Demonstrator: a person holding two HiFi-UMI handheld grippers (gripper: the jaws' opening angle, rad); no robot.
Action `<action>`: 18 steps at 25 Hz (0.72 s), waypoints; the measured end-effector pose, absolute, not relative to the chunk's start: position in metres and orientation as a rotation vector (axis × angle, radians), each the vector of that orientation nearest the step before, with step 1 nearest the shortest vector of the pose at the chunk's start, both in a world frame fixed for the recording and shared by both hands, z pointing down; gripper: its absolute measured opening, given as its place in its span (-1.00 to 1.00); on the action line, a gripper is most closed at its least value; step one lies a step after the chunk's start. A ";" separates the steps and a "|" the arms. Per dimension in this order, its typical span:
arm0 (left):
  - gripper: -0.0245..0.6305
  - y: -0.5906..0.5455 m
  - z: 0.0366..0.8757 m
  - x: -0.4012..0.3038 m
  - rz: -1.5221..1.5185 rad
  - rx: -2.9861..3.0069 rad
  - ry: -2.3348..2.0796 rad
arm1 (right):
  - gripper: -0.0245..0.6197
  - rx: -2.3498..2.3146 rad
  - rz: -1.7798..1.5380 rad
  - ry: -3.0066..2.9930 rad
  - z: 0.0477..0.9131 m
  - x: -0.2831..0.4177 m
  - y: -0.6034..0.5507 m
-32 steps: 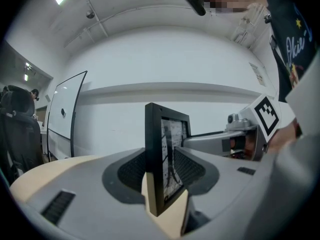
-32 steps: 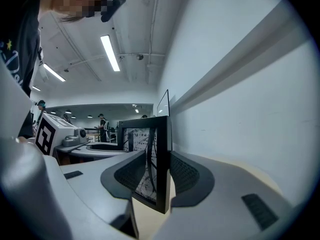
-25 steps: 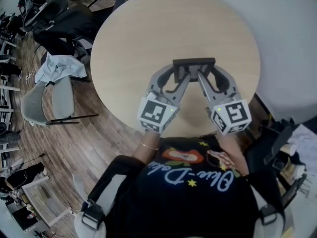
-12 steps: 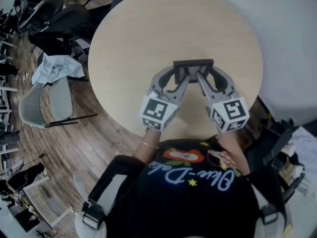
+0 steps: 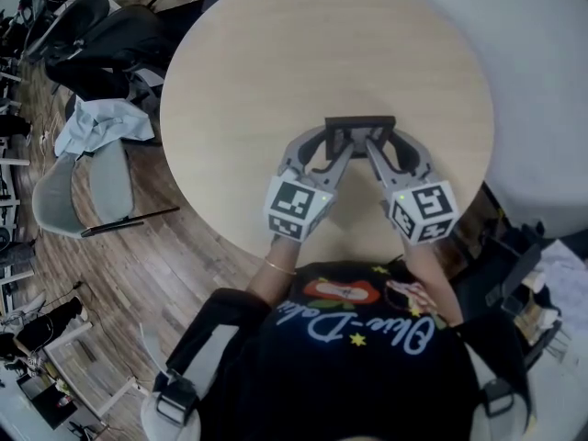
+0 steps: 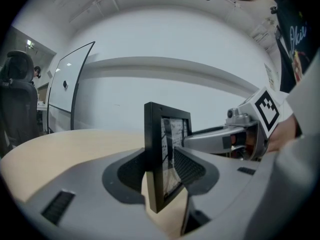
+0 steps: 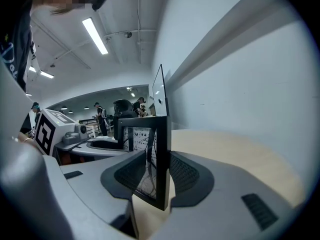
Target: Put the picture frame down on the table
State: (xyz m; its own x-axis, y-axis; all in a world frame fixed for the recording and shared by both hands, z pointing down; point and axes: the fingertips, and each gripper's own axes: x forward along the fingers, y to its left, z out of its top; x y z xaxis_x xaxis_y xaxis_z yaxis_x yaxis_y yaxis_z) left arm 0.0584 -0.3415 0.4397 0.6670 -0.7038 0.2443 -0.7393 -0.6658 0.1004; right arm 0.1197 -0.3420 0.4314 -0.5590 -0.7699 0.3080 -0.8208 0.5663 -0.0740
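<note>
**Item: picture frame** (image 5: 360,129). Small, black-edged, with a black-and-white print behind the glass. It is held upright on edge over the near half of the table (image 5: 276,72), a little right of centre and back from the near edge. No view shows whether its lower edge touches the wood.

**Left gripper** (image 6: 161,170). Clamped on the frame's left end, one ribbed pad on the front face and one on the back.

**Right gripper** (image 7: 152,173). Clamped the same way on the frame's right end. The two grippers splay out from the frame towards the person, with the marker cubes nearest the body.

**Surface.** Round table top in pale wood grain. It carries only the frame and the gripper tips.

**Room.**
- Wood-plank floor (image 5: 119,265) to the left of the table.
- Grey chair (image 5: 83,186) beside the table's left edge, with a pale cloth (image 5: 96,122) draped over it.
- Black chairs (image 5: 110,39) beyond the grey chair, off the table's far-left edge.
- White wall (image 5: 542,81) along the table's right side.
- Tall glass panel (image 6: 70,89) standing against that wall past the table's far edge.
- Strip light (image 7: 97,35) on the ceiling.
- People (image 7: 99,115) standing far back in the room.

**Change since the earlier frames.** In the head view the frame and both grippers are slightly smaller and closer to the table top, so they have come down together. The frame stays upright, both grips are the same, and the jaw spread looks the same. The chairs and cloth are in the same places.
</note>
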 end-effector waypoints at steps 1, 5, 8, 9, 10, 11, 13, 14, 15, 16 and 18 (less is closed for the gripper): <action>-0.46 -0.342 0.443 0.058 0.282 2.684 -1.175 | -0.49 1.323 0.320 -2.553 0.435 0.120 -0.343; -0.46 -0.346 0.457 0.061 0.314 2.661 -1.162 | -0.49 1.336 0.391 -2.520 0.453 0.125 -0.347; -0.46 -0.349 0.469 0.063 0.341 2.640 -1.148 | -0.49 1.329 0.437 -2.504 0.465 0.128 -0.350; -0.46 -0.350 0.473 0.063 0.350 2.633 -1.143 | -0.49 1.323 0.449 -2.500 0.468 0.128 -0.350; -0.46 -0.350 0.476 0.064 0.359 2.626 -1.139 | -0.49 1.318 0.462 -2.495 0.472 0.128 -0.351; -0.46 -0.351 0.480 0.064 0.368 2.619 -1.134 | -0.49 1.314 0.476 -2.488 0.475 0.128 -0.352; -0.46 -0.352 0.487 0.063 0.384 2.606 -1.126 | -0.49 1.310 0.505 -2.472 0.483 0.128 -0.353; -0.46 -0.352 0.490 0.063 0.390 2.599 -1.122 | -0.49 1.310 0.522 -2.466 0.487 0.128 -0.353; -0.46 -0.352 0.493 0.063 0.396 2.593 -1.118 | -0.49 1.307 0.536 -2.462 0.491 0.129 -0.353; -0.46 -0.352 0.496 0.064 0.402 2.587 -1.115 | -0.49 1.302 0.547 -2.458 0.494 0.129 -0.353; -0.46 -0.352 0.503 0.065 0.415 2.575 -1.108 | -0.49 1.293 0.566 -2.445 0.500 0.130 -0.354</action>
